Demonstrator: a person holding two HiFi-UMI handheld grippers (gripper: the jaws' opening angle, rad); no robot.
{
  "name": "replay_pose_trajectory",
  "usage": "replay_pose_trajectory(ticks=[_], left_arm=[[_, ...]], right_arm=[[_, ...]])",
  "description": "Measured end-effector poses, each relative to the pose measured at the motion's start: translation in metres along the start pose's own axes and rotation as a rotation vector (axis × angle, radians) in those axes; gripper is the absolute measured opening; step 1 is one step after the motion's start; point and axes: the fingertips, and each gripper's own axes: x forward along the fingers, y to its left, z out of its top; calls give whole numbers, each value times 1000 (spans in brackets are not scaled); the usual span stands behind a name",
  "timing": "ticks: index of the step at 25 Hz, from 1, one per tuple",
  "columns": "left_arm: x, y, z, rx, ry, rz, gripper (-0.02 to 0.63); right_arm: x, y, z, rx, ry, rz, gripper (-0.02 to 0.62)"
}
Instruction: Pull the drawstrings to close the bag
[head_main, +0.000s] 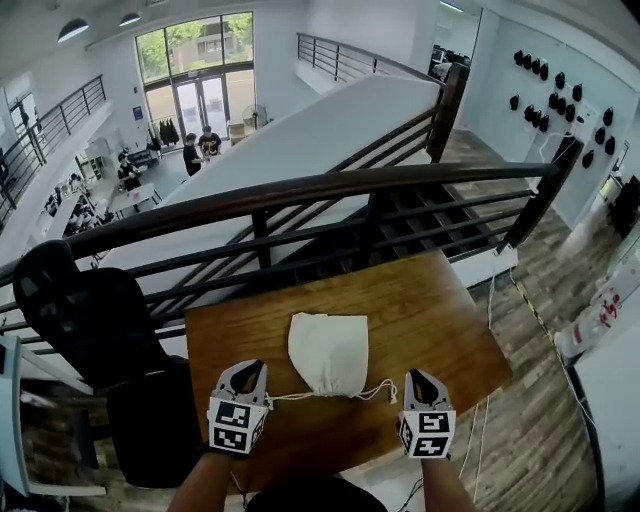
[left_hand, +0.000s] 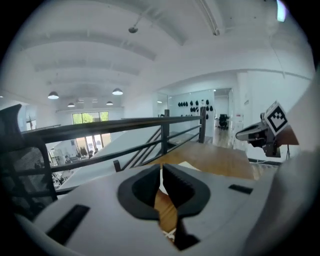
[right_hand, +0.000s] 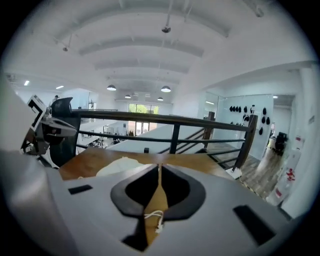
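**Q:** What do we see on the bench (head_main: 420, 300)?

**A:** We see a white cloth bag (head_main: 328, 352) lying flat near the middle of the wooden top, with its narrower mouth end toward us. A left drawstring (head_main: 285, 397) and a right drawstring (head_main: 378, 390) leave that mouth, one to each side.

**Q:** How do we read the two tools?

**A:** The left tool (head_main: 250, 370) rests near the bag's near left corner, its jaws clenched to a thin slit. The left drawstring runs straight to its tips, so we read that cord as pinched there. The right tool (head_main: 415, 376) sits at the near right with its jaws likewise clenched. In the right gripper view, the knotted end of the right drawstring shows just behind the pads.

**Q:** What surrounds the bench?

**A:** A dark railing (head_main: 300, 190) runs along its far edge. A black mesh chair (head_main: 90, 310) stands to our left.
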Motion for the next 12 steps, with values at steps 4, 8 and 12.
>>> replay_pose_trajectory(ticks=[4, 8, 12], left_arm=[[-14, 0, 18, -16, -88, 8, 17], [-31, 1, 35, -12, -168, 22, 17], [-53, 3, 33, 3, -193, 20, 17]], right_arm=[[-22, 3, 25, 31, -100, -24, -1], [-49, 6, 40, 71, -215, -29, -5], [-69, 19, 36, 31, -262, 14, -5]])
